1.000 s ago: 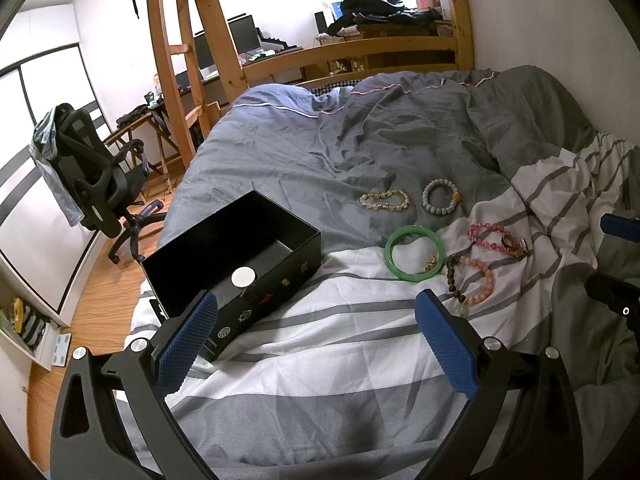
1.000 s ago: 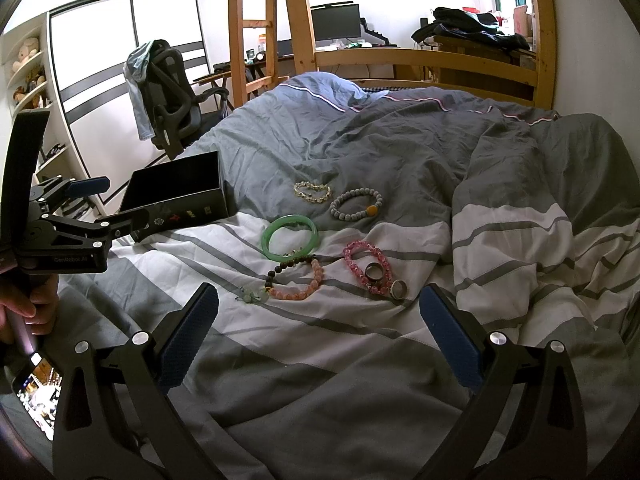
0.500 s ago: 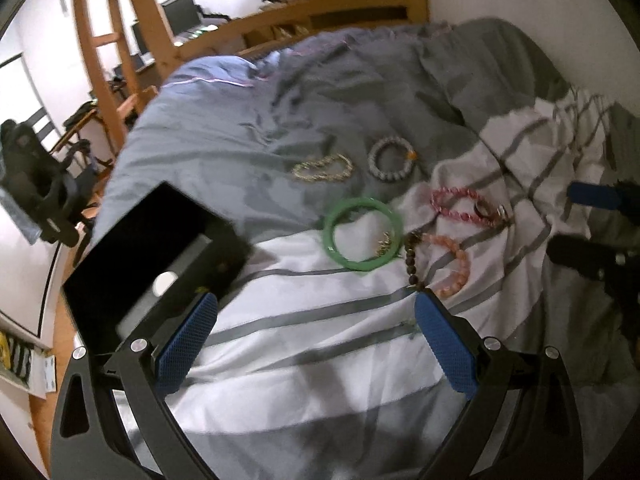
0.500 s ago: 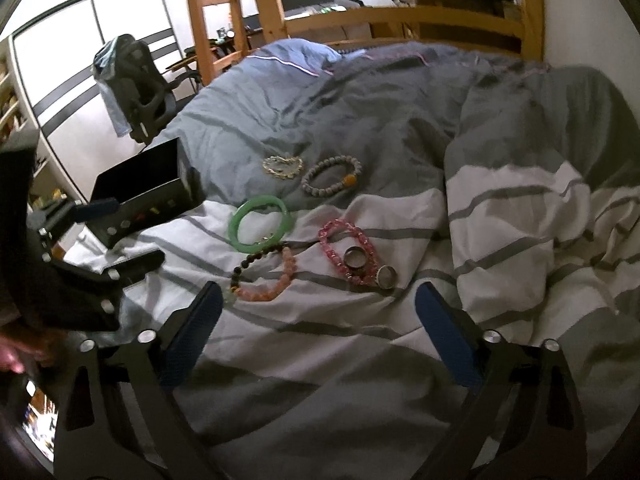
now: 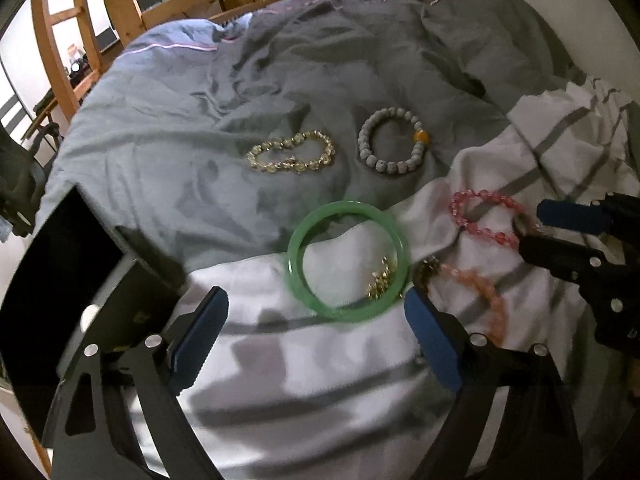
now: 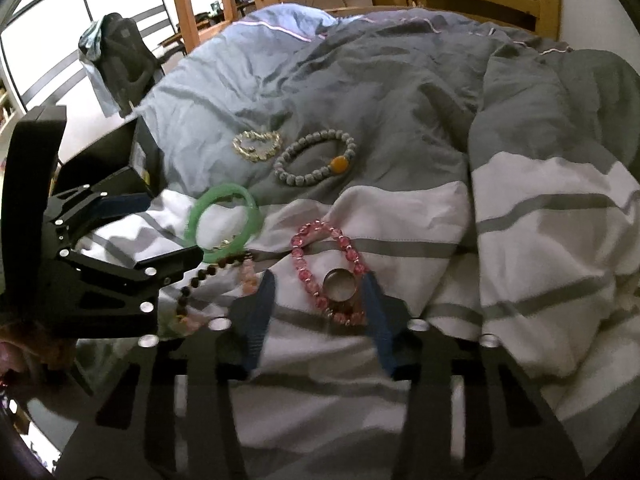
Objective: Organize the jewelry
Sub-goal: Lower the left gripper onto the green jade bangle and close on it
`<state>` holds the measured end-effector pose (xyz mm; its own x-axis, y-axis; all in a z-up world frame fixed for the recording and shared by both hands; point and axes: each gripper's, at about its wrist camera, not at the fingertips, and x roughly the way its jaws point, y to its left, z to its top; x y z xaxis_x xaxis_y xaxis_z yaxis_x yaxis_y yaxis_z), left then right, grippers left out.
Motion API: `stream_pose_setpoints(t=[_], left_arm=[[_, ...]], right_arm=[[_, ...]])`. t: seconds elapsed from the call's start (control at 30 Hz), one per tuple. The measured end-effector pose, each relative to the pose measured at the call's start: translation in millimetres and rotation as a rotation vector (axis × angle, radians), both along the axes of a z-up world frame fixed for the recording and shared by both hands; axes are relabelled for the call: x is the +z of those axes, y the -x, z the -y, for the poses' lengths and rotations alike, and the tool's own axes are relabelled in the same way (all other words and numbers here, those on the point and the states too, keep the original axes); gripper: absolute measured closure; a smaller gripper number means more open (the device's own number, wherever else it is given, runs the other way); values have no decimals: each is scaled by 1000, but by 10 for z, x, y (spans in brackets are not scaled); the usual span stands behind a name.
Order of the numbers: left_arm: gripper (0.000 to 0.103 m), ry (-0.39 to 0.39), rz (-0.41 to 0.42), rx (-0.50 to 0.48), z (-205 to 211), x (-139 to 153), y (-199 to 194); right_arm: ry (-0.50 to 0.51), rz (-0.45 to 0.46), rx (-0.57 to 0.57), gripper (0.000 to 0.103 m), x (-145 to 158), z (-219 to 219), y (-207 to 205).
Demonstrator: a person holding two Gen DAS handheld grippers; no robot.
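Several bracelets lie on the bed: a green bangle (image 5: 348, 260) (image 6: 224, 222), a gold chain bracelet (image 5: 290, 156) (image 6: 258, 146), a grey bead bracelet (image 5: 392, 146) (image 6: 316, 162), a pink bead bracelet (image 5: 484, 222) (image 6: 326, 268) and a peach bead bracelet (image 5: 480, 296). A metal ring (image 6: 339, 283) rests on the pink bracelet. My left gripper (image 5: 316, 332) is open just short of the green bangle. My right gripper (image 6: 320, 284) is open, its fingers on either side of the ring and pink bracelet. A black open box (image 5: 60, 280) (image 6: 108, 160) sits at the left.
The grey and striped duvet (image 5: 320, 360) is rumpled. A wooden bed frame and ladder (image 6: 224, 0) stand behind. An office chair (image 6: 120, 56) stands left of the bed. A small gold trinket (image 5: 380, 282) lies inside the green bangle.
Both grippers have moved forward and down toward the jewelry. The right gripper's jaws have narrowed around the ring and pink bracelet. The left gripper has come close to the green bangle.
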<state>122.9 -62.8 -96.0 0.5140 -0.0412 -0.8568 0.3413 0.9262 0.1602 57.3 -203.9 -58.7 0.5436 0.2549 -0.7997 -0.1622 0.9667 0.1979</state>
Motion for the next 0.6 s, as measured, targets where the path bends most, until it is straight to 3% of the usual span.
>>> stream_pose_setpoints(t=[0.13,0.2,0.27,0.33,0.37,0.4,0.5,0.6], left_arm=[[18,19,-39,0,42,-111,-132],[27,46,-58,-4,42,-129,-166],[38,82,-73,-14,49,-119,-167],[39,83,-71,-16,60,-101,-165],[48,81,-66,-14,61,-92,-160],[66,69,-59,2,49,-84,-161],[83,131,-87,36,-50,-62,-192],[87,151,-94,44,-108,-28,-187]], right_arm=[[9,-43,-10,79,-175,10,-125],[4,-42,-17,90,-200,21,-150],[-8,-18,-23,92,-170,36,-142],[-16,5,-27,94,-131,42,-126],[-28,22,-31,94,-99,56,-108],[-37,30,-33,94,-80,63,-106],[-60,66,-36,94,7,85,-70],[-79,99,-34,95,86,90,-35]])
